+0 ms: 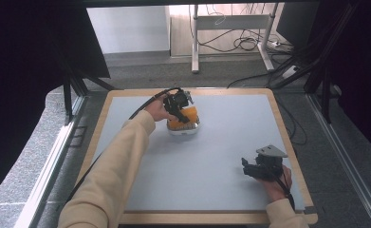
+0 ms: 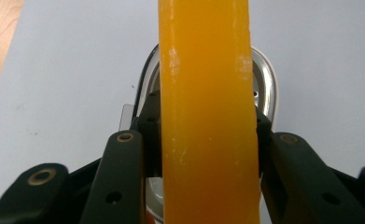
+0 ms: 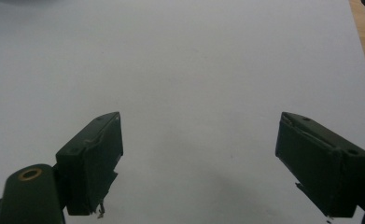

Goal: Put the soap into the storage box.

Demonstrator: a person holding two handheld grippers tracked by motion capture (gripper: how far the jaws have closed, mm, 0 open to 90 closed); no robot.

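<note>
Left gripper view: translucent orange slab with rounded edges, waxy, faint whitish scuffs (image 2: 208,116), stands on edge, running top to bottom through the middle of the frame. Left tool (image 2: 208,135) is clamped on it, one jaw pressed flat to each broad face. Beneath and behind it sits a white oval dish with a shiny metal rim (image 2: 264,79); whether the slab's lower edge touches the dish I cannot tell.

High view: slab (image 1: 185,116) and dish (image 1: 184,130) lie upper centre of the frame, on the pale grey desk with a wooden border (image 1: 211,166). Left tool (image 1: 177,105) grips from above.

Judgement: hold the squeeze even, keep the slab vertical, move it straight along its own plane; a twist could tip the dish or let the slick faces slip.

Right tool (image 1: 249,168), lower right, idle, jaws spread wide over bare desk, well apart from the slab.
</note>
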